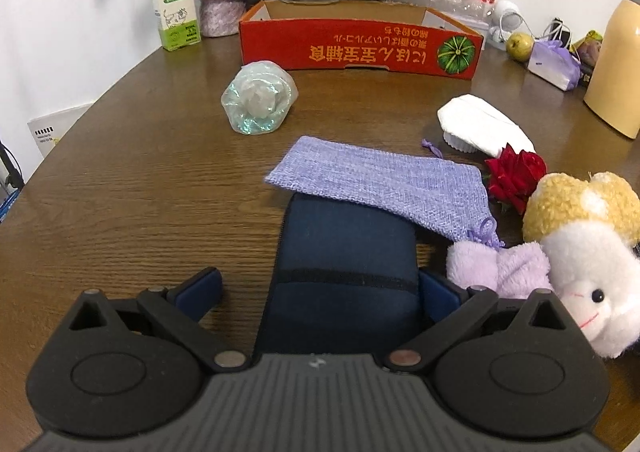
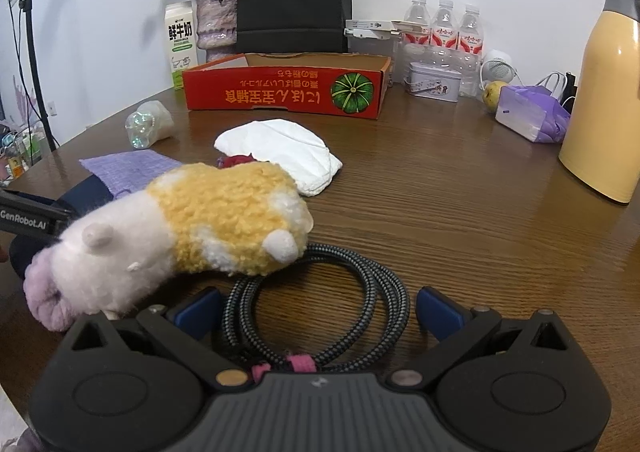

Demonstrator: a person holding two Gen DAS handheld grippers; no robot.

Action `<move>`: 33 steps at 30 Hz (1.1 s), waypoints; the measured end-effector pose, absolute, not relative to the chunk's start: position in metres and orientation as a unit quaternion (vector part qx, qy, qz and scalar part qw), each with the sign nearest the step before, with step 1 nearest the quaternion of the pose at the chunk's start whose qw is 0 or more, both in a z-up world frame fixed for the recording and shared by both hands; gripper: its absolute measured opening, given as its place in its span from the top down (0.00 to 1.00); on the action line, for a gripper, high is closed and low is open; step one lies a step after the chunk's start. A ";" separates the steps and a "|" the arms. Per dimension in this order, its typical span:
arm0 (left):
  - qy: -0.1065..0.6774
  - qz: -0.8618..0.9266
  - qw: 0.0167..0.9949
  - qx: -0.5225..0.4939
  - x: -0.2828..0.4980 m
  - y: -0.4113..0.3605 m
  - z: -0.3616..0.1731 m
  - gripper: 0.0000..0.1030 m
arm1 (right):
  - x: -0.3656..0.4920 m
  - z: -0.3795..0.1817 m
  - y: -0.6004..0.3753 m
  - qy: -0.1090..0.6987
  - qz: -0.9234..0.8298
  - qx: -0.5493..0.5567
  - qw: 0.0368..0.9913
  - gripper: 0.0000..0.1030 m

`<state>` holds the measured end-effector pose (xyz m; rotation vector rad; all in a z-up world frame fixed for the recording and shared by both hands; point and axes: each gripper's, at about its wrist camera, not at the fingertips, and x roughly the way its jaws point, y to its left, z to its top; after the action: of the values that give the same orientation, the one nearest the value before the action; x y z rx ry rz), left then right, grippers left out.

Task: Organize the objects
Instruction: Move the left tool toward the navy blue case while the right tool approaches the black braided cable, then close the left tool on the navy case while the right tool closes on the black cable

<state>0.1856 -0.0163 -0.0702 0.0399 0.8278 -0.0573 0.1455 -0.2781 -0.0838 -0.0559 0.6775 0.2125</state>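
1. So far, as we judge it, nothing has been put away: the red cardboard tray [image 1: 360, 47] at 12 o'clock on the wooden table [image 1: 140, 179] shows only bare inner walls, though its floor is hidden from us.
2. Our left gripper [image 1: 320, 284] stands wide open, its jaws on either side of a dark blue padded case [image 1: 344, 252]; the right pad seems to touch the case and the left pad is apart from it, so we hold nothing yet.
3. Our right gripper [image 2: 318, 306] is also wide open and empty, straddling a coiled braided cable [image 2: 320, 312] that lies flat between its fingers.
4. Loose things are still scattered. In the left view we see:
   - a lilac drawstring pouch [image 1: 380, 183] overlapping the far end of the case, at 12 o'clock;
   - a red fabric rose [image 1: 516, 175] and a white folded cloth [image 1: 480, 127] at 1 o'clock;
   - a plush toy [image 1: 580, 252] with a lilac bow at 3 o'clock;
   - an iridescent wrapped bundle [image 1: 260, 99] at 11 o'clock.
5. We reckon the whole sorting remains, probably starting with the case and the cable.
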 end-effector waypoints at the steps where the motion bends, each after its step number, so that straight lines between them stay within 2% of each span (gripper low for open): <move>1: 0.406 -0.029 0.913 0.020 0.187 -0.016 -0.070 0.00 | 0.146 -0.084 -0.278 0.332 0.104 -0.027 0.937 0.00; 12: 0.390 -0.016 0.920 0.014 0.180 -0.017 -0.072 0.01 | 0.146 -0.084 -0.278 0.333 0.106 -0.028 0.936 0.00; 14: 0.384 -0.021 0.923 0.016 0.176 -0.017 -0.072 0.06 | 0.146 -0.084 -0.278 0.333 0.106 -0.029 0.936 0.00; 17: 0.375 -0.029 0.926 0.018 0.168 -0.017 -0.068 0.25 | 0.145 -0.084 -0.278 0.333 0.105 -0.029 0.937 0.00; 19: 0.373 -0.026 0.927 0.020 0.163 -0.017 -0.067 0.28 | 0.145 -0.084 -0.279 0.333 0.103 -0.028 0.937 0.00; 23: 0.367 -0.021 0.930 0.022 0.156 -0.014 -0.067 0.29 | 0.141 -0.084 -0.279 0.329 0.093 -0.022 0.940 0.01; 28: 0.364 -0.015 0.931 0.021 0.150 -0.010 -0.066 0.31 | 0.132 -0.084 -0.277 0.317 0.082 -0.017 0.945 0.12; 33: 0.353 -0.020 0.935 0.013 0.142 -0.005 -0.064 0.33 | 0.123 -0.084 -0.274 0.308 0.072 -0.013 0.948 0.15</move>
<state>0.1415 -0.0052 -0.0643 0.0268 0.7223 -0.0410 0.1233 -0.2745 -0.0840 -0.0264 0.6278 0.1474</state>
